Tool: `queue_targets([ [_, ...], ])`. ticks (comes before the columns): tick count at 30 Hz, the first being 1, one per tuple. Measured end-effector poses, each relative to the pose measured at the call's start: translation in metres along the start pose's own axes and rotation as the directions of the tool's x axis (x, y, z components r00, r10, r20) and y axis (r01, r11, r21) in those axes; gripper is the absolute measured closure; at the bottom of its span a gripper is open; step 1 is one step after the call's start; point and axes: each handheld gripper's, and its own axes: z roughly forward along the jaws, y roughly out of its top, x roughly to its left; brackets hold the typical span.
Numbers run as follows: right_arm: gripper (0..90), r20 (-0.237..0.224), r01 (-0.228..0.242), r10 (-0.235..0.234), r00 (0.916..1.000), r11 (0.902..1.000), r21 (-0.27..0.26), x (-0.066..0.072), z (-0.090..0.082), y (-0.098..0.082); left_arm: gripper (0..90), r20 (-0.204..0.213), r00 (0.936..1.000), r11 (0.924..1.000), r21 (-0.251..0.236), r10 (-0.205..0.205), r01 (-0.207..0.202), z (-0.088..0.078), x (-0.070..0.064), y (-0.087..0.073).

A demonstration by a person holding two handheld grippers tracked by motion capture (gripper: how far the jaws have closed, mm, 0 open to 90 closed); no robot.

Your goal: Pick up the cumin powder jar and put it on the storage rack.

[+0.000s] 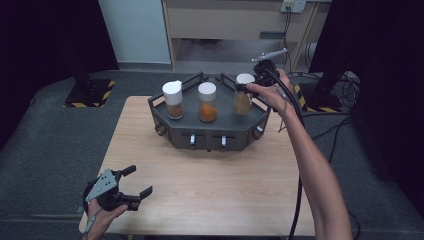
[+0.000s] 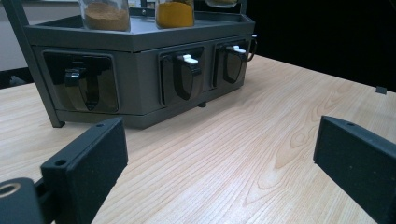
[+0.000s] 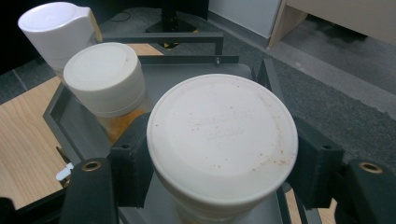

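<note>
The right gripper (image 3: 219, 163) clamps the white lid of the right spice jar (image 1: 243, 98) on the grey rack (image 1: 210, 132); lifting crookedly could knock the middle jar (image 1: 207, 102). The left gripper (image 1: 131, 184) rests wide near-left.

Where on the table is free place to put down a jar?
Bare wood lies between the grey rack and the left gripper, and on the table's near right part. The rack's top is crowded with three jars.

Light wooden table (image 1: 200, 185), dark grey angular rack (image 1: 210, 131) standing on it – toward its far edge.
</note>
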Motion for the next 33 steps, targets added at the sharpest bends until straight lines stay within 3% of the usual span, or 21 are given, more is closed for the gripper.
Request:
queue_targets([
  [10,34.1,0.031,-0.010,0.009,0.9995,0.9992,0.039,0.001,0.013,-0.003,2.0,-0.001,1.0000,1.0000,0.000,0.000,0.000,0.000,0.000,0.000],
  [26,34.1,0.029,-0.041,0.040,0.9988,0.9979,0.050,-0.005,0.023,-0.014,2.0,-0.001,1.0000,1.0000,0.002,-0.001,0.001,0.000,0.001,0.000],
  [33,33.2,0.020,-0.021,0.020,0.9996,0.9981,0.057,-0.004,0.022,-0.014,2.0,0.001,1.0000,1.0000,0.003,-0.001,0.001,0.001,0.001,0.000],
])
